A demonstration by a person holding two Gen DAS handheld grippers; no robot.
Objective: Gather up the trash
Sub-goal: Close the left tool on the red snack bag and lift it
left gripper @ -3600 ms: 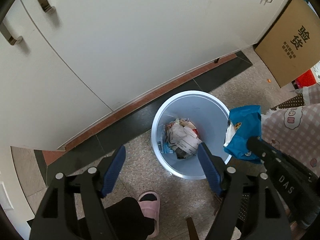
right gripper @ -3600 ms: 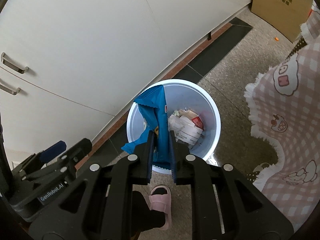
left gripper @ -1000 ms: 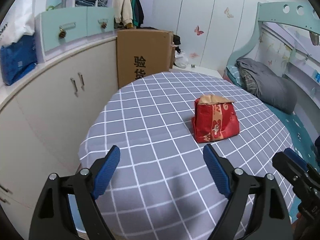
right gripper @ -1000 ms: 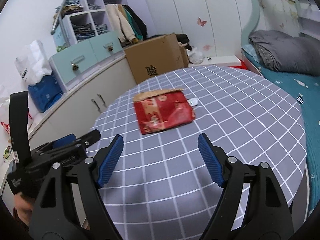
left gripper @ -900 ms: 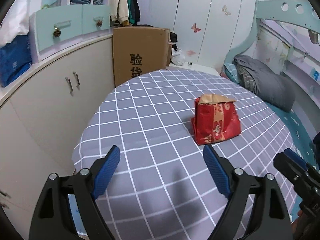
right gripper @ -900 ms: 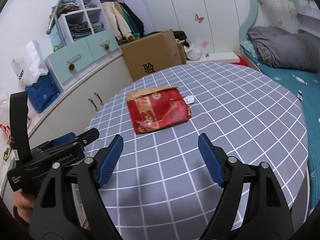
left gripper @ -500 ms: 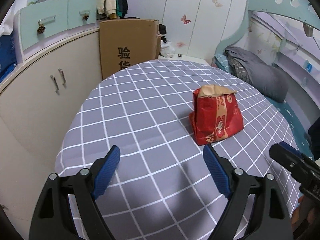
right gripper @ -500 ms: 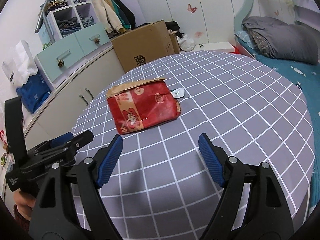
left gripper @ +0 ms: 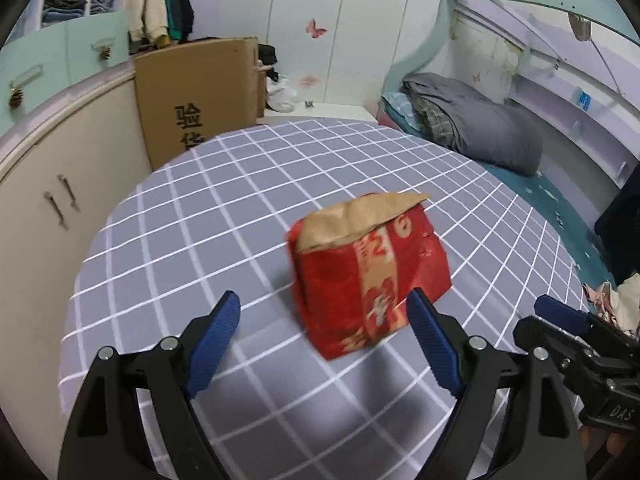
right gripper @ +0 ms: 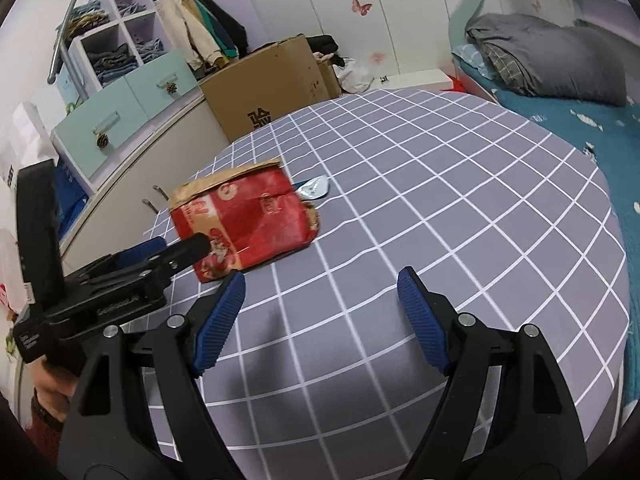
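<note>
1. Left gripper (left gripper: 322, 320): our jaws stand wide apart and carry nothing. The blue pads (left gripper: 214, 336) hover above the checked tablecloth (left gripper: 192, 216), with the bag entering the gap from ahead, nearer our right-hand pad.

2. Right gripper (right gripper: 320, 300): likewise spread wide and empty, over bare cloth. The bag lies ahead and to its left; the left gripper shows at its left edge, its tip close to or touching the bag's near end. We cannot tell which.

3. Red paper bag (left gripper: 368, 272): the trash in hand. It lies on the cloth just ahead of the left gripper, brown folded mouth uppermost, body puffed and creased.
 - Handling, as we judge it: thin paper, light, soft, likely near empty. It should crush under the pads, not resist them, and may skid on the cloth if nudged sideways.
 - Where to hold: across the creased red body, or on the folded brown top, where doubled paper gives firmer purchase. A corner pinch risks tearing.

4. Small pale wrapper (right gripper: 314, 188): beyond the bag, just beside its far end, seen from the right gripper only. Flat, thin; we would need the pads low to the cloth to lift it.

5. Cardboard box (left gripper: 196, 96): past the table's far edge, ahead and left.
</note>
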